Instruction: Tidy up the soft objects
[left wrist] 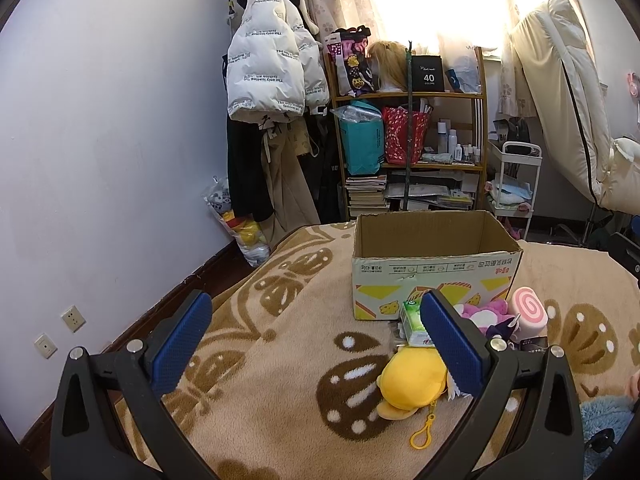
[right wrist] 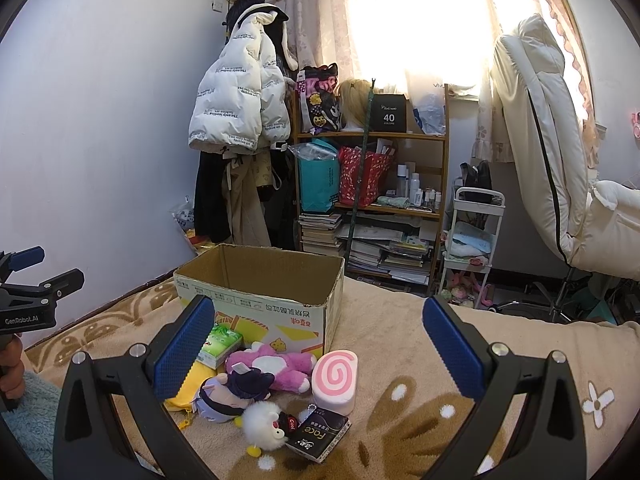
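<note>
In front of the open brown cardboard box [right wrist: 260,280], soft toys lie ungathered; both the left gripper [left wrist: 316,344] and the right gripper [right wrist: 320,352] are spread, empty. Next, I judge: grasp the yellow plush duck [left wrist: 408,384].

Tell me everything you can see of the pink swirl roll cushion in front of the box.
The pink swirl roll cushion is a short, squat plush cylinder, pale pink, one flat end showing a darker pink spiral on white. That end faces up and toward the camera. It rests on the beige patterned blanket, just off the cardboard box's near corner. The purple plush appears to press against its left side; a dark packet lies just before it. Neither gripper touches it.
</note>
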